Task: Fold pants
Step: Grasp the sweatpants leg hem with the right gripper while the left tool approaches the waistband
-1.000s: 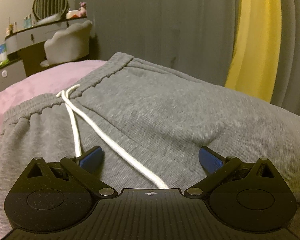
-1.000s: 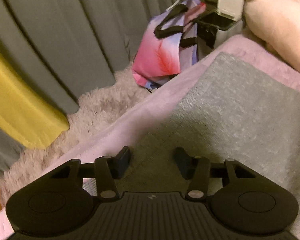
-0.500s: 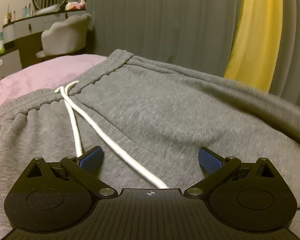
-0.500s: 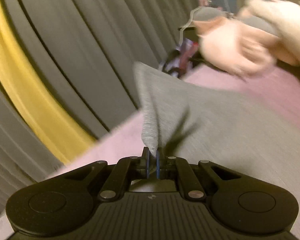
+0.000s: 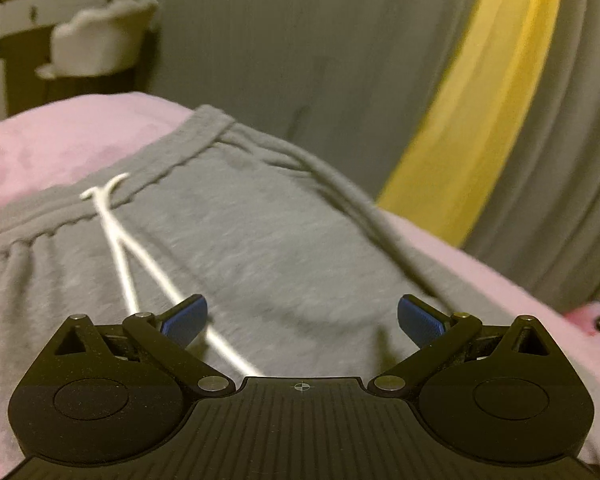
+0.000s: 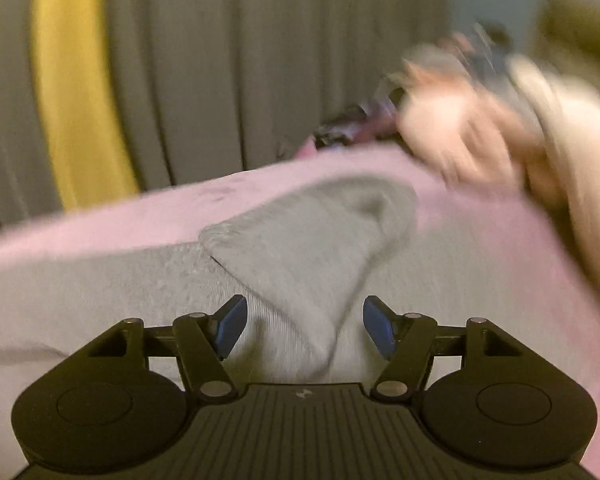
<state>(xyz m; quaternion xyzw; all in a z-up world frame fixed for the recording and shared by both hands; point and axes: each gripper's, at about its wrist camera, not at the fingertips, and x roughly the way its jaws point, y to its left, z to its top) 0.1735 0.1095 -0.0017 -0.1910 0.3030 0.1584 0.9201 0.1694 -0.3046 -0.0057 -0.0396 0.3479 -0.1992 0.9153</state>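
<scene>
Grey sweatpants point(image 5: 236, 240) lie on a pink bedspread point(image 5: 60, 140), waistband at the far left, with a white drawstring point(image 5: 120, 264) running toward my left gripper point(image 5: 302, 320). The left gripper is open and hovers low over the seat of the pants. In the right wrist view the leg end point(image 6: 312, 240) lies folded back over the rest of the pants point(image 6: 80, 288). My right gripper point(image 6: 304, 328) is open, its blue pads on either side of the folded leg. The view is blurred.
Grey and yellow curtains point(image 5: 480, 100) hang behind the bed edge. A vanity desk with a pale chair point(image 5: 96, 48) stands at far left. A blurred pinkish plush shape point(image 6: 500, 128) lies on the bed at right, with a dark bag point(image 6: 352, 128) beyond the edge.
My right gripper had shut on the leg end and lifted it, then swung left, laid it over the pants and opened. The left gripper shifted slightly, staying open.
</scene>
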